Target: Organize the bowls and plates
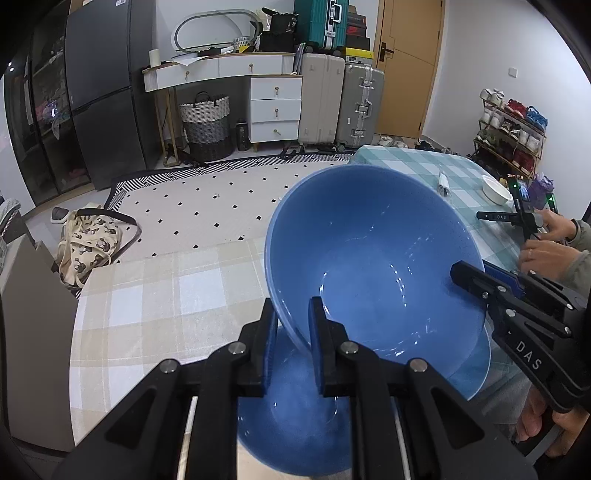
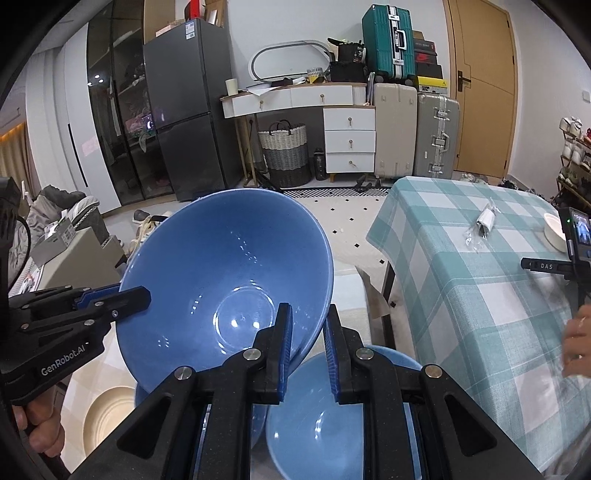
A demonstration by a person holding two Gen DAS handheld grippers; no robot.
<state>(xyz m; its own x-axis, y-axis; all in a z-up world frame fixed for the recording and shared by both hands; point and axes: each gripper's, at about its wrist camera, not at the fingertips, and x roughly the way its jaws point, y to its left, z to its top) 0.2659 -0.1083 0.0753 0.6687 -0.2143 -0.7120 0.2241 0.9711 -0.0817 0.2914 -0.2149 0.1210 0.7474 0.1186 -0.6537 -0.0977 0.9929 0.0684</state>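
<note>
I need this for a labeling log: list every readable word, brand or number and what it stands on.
"DAS": on the right gripper body.
"GenRobot.AI": on the left gripper body.
"DAS": on the third gripper over the green checked table.
Fridge sticker, shoebox labels: too small to read.

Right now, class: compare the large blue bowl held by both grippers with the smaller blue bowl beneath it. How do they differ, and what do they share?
The large blue bowl is lifted and tilted, its rim pinched by the left gripper and right gripper; the smaller blue bowl sits upright below, ungripped. The held one is wider and deeper. Both are glossy blue and empty.
</note>
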